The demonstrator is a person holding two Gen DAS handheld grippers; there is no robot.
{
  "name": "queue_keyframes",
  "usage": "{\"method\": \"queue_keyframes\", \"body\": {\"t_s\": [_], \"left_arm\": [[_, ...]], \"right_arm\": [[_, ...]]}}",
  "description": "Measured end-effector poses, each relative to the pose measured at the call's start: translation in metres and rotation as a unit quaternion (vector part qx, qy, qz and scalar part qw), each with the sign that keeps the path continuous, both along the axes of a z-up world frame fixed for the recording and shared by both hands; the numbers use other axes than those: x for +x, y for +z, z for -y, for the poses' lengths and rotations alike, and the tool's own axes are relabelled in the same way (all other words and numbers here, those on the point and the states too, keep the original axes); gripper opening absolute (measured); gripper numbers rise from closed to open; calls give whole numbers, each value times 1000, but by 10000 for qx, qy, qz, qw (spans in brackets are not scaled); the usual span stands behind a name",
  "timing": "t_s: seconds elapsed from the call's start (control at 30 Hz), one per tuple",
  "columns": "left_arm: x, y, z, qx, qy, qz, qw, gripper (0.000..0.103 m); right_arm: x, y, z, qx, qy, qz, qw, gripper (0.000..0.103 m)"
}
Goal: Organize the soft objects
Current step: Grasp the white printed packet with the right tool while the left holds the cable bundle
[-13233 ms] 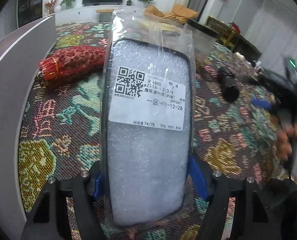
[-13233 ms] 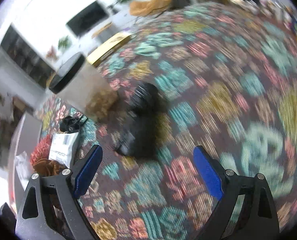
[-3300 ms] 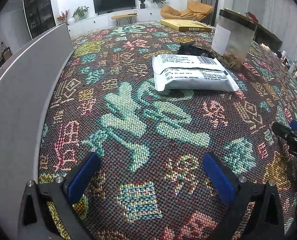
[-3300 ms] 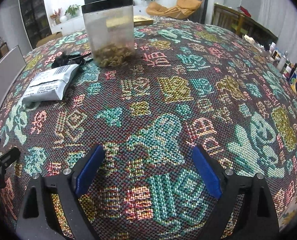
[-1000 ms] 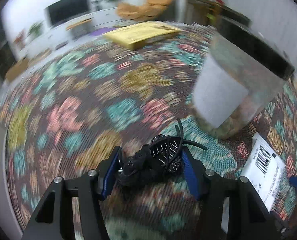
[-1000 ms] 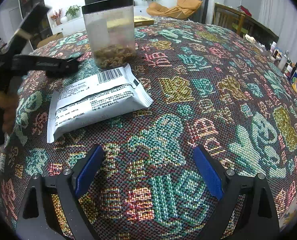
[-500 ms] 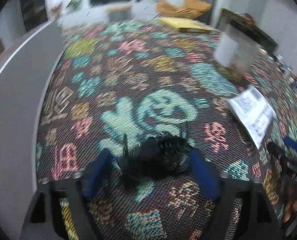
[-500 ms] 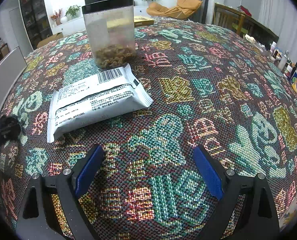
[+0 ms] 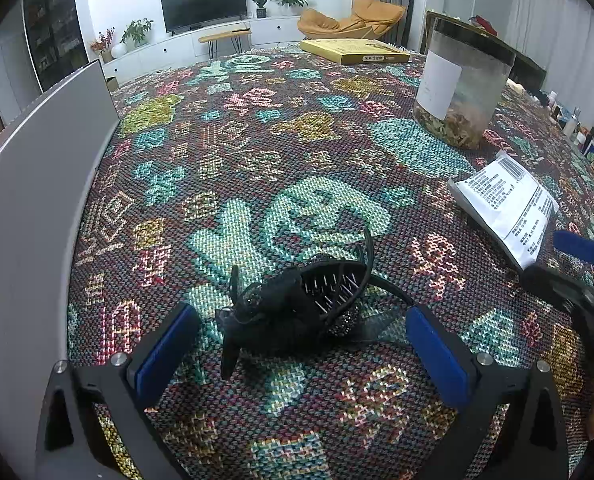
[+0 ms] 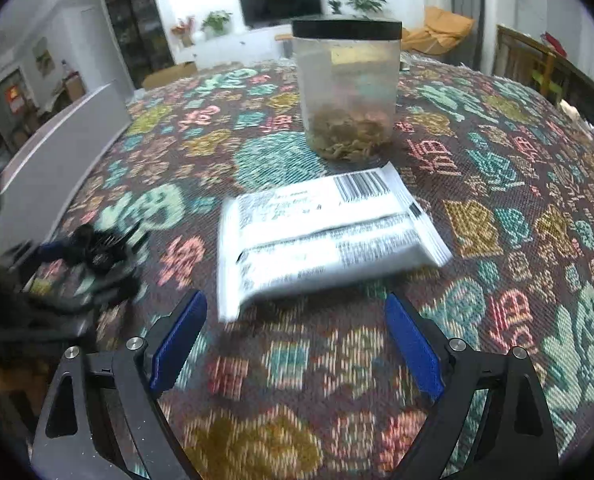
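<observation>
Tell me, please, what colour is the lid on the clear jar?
Black; the lid shows best in the right wrist view.

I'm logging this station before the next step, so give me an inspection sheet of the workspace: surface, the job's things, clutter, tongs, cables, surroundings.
Surface: patterned woven cloth covers the table.
Job's things: black hair accessory lies on the cloth between the left pads, touching neither; white packet lies flat near the jar.
Clutter: clear jar with black lid, dried bits at its bottom; yellow flat box at the far edge; grey panel on the left.
Tongs: left tongs opening, nothing gripped; right tongs open, empty, short of the packet.
Cables: nothing seen.
Surroundings: living room with television, potted plants, orange armchair.
</observation>
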State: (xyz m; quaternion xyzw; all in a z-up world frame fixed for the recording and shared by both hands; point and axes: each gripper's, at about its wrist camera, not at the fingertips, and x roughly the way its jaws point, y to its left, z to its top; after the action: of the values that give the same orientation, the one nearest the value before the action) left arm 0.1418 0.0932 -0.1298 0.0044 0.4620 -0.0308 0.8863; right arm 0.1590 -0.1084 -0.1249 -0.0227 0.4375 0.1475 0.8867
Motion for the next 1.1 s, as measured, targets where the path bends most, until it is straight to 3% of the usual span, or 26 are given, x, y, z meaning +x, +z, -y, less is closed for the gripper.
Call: {"method": "queue_keyframes", "body": {"t_s": [0.1,0.2,0.33,0.43,0.53,0.67,0.77,0.97,1.03,1.1], "left_arm": [[0,0,0,1,1,-1,10000,103],[-1,0,0,5,6,1,10000,103],[0,0,0,9,3,1,10000,103],[0,0,0,13,0,-1,10000,103],[0,0,0,12,-2,0,10000,103],[0,0,0,13,-3,0,10000,103],[0,0,1,17,-2,-1,10000,103],[0,0,1,17,-4,-1,10000,103],[0,0,1,20,-4,-3,10000,103],[0,0,1,21,-2,1,10000,103]], "right_arm": [[10,-8,-5,-653,-60,-108,9978,91],[3,-3,29,-729,-673,15,9951,91],[-10,-1,104,-302,-2075,-152,9777,92],[-22,8,146,537,-2676,-75,9620,92],[-23,14,139,625,-2441,38,9677,92],[2,28,97,308,-1374,24,9900,92],[23,33,72,-14,-967,-142,9952,92],[60,7,50,-762,-1024,-637,9898,92],[64,-6,52,-744,-1017,-894,9880,92],[62,-6,58,-562,-1061,-803,9895,94]]}}
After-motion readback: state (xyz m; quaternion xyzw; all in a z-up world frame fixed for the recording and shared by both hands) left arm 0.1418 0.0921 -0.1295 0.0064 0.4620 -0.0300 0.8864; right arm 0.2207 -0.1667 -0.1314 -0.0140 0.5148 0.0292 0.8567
